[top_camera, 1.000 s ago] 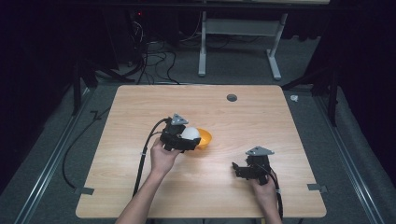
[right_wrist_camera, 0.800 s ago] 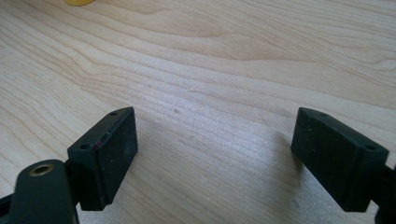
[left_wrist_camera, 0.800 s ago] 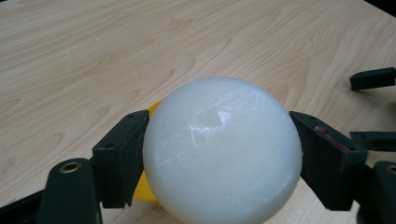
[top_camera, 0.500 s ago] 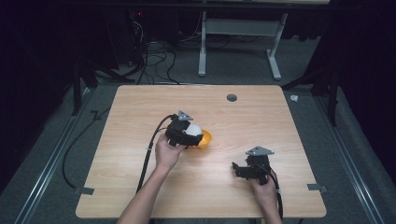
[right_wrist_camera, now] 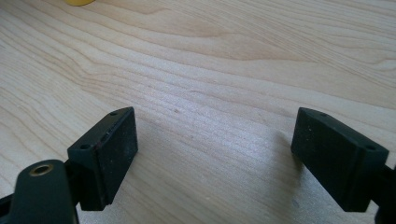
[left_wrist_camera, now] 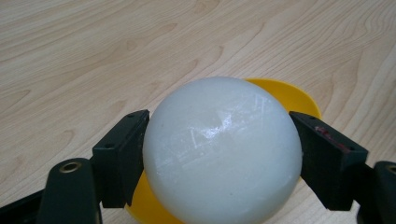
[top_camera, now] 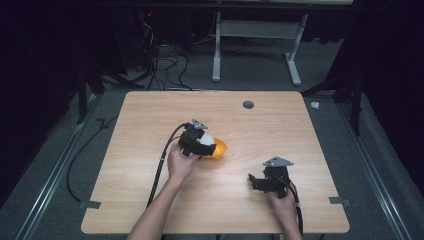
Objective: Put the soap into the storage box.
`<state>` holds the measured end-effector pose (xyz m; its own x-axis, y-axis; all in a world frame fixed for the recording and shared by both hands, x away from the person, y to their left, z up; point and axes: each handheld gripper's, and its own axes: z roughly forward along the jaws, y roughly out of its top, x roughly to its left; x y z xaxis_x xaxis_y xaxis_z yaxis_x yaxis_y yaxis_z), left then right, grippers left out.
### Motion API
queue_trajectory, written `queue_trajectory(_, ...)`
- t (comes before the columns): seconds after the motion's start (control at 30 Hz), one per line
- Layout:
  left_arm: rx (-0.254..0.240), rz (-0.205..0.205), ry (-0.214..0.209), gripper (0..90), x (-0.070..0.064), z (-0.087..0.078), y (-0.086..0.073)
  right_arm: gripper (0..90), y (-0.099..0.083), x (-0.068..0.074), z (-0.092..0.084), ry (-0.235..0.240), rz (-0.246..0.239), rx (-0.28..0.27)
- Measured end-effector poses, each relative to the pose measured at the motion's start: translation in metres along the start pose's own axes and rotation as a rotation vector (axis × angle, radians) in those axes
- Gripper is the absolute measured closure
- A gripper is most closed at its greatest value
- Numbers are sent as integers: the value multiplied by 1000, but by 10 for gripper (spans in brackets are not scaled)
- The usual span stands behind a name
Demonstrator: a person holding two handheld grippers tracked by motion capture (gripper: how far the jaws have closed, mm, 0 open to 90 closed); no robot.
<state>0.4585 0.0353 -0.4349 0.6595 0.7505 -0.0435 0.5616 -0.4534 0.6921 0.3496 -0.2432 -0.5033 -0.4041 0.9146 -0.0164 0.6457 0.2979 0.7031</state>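
A white ball point(left_wrist_camera: 222, 151) sits clamped between the two black jaws of my left gripper point(top_camera: 202, 141), just above a yellow bowl point(left_wrist_camera: 289, 95). From above, the white ball point(top_camera: 205, 139) and the yellow bowl point(top_camera: 218, 148) lie near the middle of the wooden table point(top_camera: 150, 115). My right gripper point(top_camera: 256, 181) rests low over the table at the front right, jaws wide apart with only bare wood between them. A sliver of the yellow bowl point(right_wrist_camera: 79, 2) shows at the top edge of the right gripper view.
A small dark round hole point(top_camera: 248, 104) marks the table's far side. Black cables point(top_camera: 160, 170) trail from both grippers toward the front edge. Beyond the table stand a metal frame point(top_camera: 255, 30) and floor cables.
My left gripper has carried the white ball a little farther away and to the right, over the yellow bowl. The right gripper has stayed where it was.
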Motion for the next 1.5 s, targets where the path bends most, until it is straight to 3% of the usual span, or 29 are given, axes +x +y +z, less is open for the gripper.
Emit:
queue_trajectory(0.67,35,9,18,239,-1,13,-2,152,0,0,0,0,-1,0)
queue_trajectory(0.87,-48,-15,17,241,0,3,1,153,0,0,0,0,-1,0)
queue_trajectory(1.03,-46,-1,22,231,-1,-3,1,153,0,0,0,0,-2,-1)
queue_trajectory(1.5,-95,-16,1,238,1,-26,-4,153,0,0,0,1,-1,0)
